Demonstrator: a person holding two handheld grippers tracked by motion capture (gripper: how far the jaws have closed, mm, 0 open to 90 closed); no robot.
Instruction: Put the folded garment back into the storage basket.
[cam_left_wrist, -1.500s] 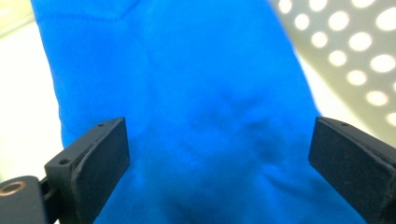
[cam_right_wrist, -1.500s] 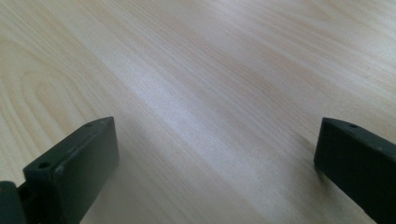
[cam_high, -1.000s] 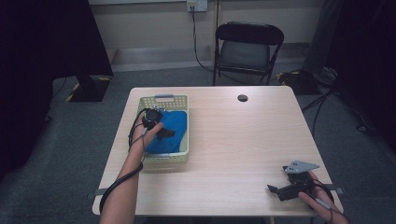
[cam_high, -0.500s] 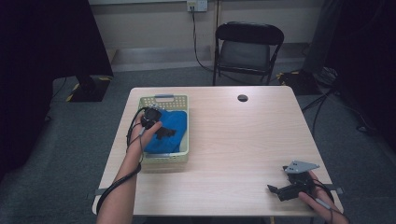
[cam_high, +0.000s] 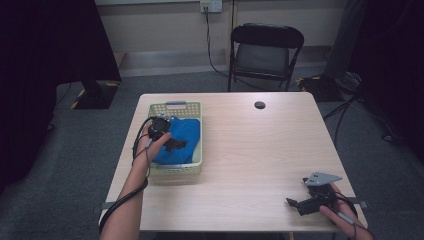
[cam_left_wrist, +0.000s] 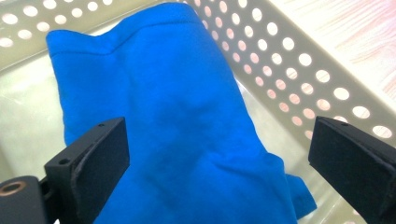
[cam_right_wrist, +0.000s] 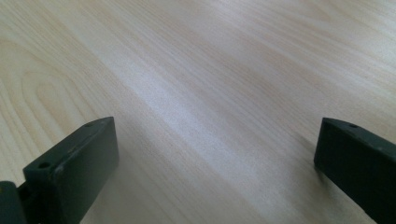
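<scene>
Left gripper (cam_high: 176, 144): inside the basket, over the blue cloth; jaws spread wide in the left gripper view, one on each side of the cloth, clasping nothing.
Right gripper (cam_high: 298, 204): low over the table's near right corner; jaws wide apart, bare wood between them.
Blue cloth (cam_left_wrist: 182, 130): crumpled in the basket, lying along its right wall.
Basket (cam_high: 176, 106): pale yellow, perforated; stands on the left part of the table.
Table (cam_high: 260, 150): light wood; a small dark round spot (cam_high: 259, 105) near its far edge.
Chair (cam_high: 266, 50): black, folding; beyond the table.
</scene>
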